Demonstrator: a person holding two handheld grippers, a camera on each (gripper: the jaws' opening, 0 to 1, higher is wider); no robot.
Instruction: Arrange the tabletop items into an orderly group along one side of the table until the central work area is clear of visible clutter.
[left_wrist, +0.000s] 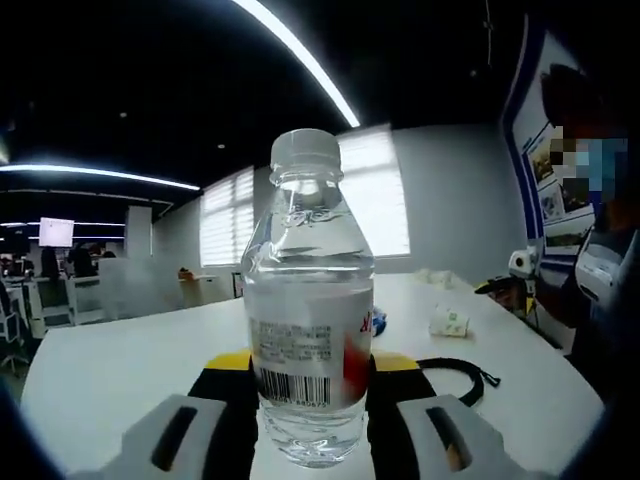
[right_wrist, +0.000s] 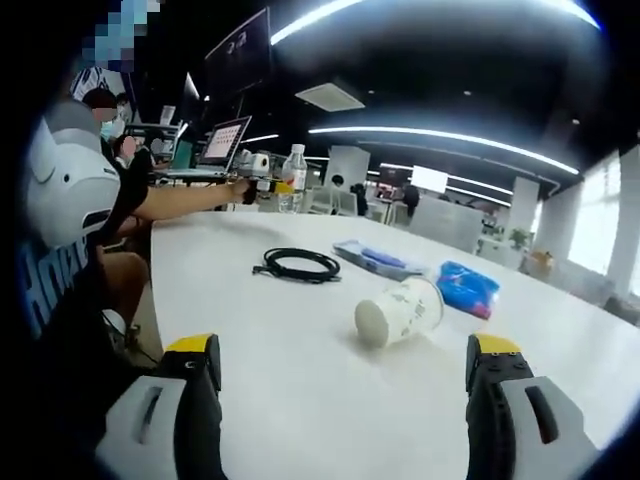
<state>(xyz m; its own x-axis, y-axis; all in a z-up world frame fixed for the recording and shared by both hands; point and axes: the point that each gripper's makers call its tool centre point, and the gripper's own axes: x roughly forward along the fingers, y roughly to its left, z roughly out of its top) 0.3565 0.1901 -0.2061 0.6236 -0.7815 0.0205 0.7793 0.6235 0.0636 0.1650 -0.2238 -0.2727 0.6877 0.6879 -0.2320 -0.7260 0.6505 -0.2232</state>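
Left gripper view: left gripper (left_wrist: 312, 425) has its jaws on either side of one clear water bottle (left_wrist: 308, 300), white cap on, upright, base on the white surface (left_wrist: 110, 370). Jaws look close against the lower label band, so it reads as held, though actual contact is hard to confirm. Bottle looks full: fairly heavy, smooth thin plastic, slippery and a bit squashy, so take it low on the label band, not near the cap. At 3 o'clock from the bottle lies one black cable (left_wrist: 462, 372); at 2 o'clock one small crumpled packet (left_wrist: 449, 322), light and soft.

Right gripper view: right gripper (right_wrist: 345, 390) is wide open, nothing between the jaws, hovering over bare surface. Ahead, at 12 o'clock, one paper cup (right_wrist: 400, 310) lies on its side, mouth toward the camera; light, crushable, will roll, so pinch across the rim or the body gently. One blue packet (right_wrist: 468, 288) sits just beside it at 2 o'clock, soft. One flat clear sleeve with blue items (right_wrist: 378, 260) lies past the cup; thin, hard to get under. The coiled cable sits at 11 o'clock, floppy; grab the bundle. The bottle shows far off at 11 o'clock by a person's outstretched arm (right_wrist: 185, 200). Items are spread well apart across the middle, so grouping seems barely begun.
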